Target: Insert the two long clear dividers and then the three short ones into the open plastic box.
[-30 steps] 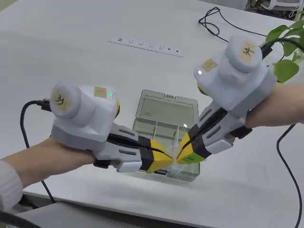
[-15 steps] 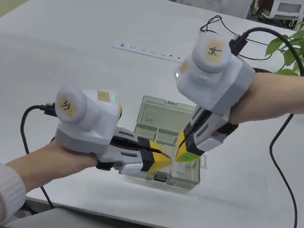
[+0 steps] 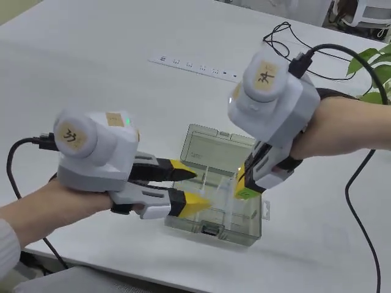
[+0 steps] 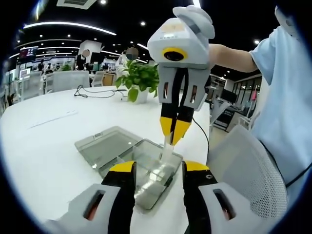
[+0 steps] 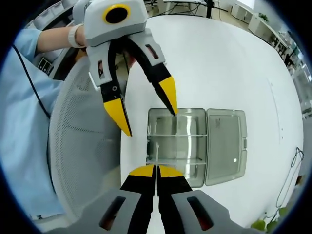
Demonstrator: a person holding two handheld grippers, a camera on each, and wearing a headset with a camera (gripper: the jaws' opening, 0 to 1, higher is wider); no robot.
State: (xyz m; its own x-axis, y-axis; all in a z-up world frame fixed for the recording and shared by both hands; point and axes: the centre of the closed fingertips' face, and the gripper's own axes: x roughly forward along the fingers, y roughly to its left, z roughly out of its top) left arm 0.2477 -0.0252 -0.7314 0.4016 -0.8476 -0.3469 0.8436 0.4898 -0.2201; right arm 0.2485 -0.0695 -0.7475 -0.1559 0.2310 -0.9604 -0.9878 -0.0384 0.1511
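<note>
The open clear plastic box [image 3: 235, 227] lies near the table's front edge, its lid [image 3: 211, 145] folded flat behind it. My right gripper [image 3: 243, 188] points down into the box, shut on a thin clear divider [image 5: 157, 152] that stands upright at the box's near wall. In the left gripper view this divider [image 4: 166, 152] hangs below the right gripper [image 4: 174, 132]. My left gripper [image 3: 190, 185] is open just left of the box, nothing between its fingers. In the right gripper view, two clear dividers cross the box [image 5: 178, 122], with the left gripper [image 5: 148, 117] spread above.
A white power strip [image 3: 195, 66] lies at the back of the table [image 3: 91, 73], a black cable [image 3: 287, 33] and a green plant [image 3: 376, 67] at the far right. A small clear piece [image 3: 267, 210] rests right of the box. A mesh chair [image 4: 243, 161] stands by the front edge.
My left gripper has opened and drawn back to the left, away from the right gripper's tips. The right gripper keeps hold of the divider over the box.
</note>
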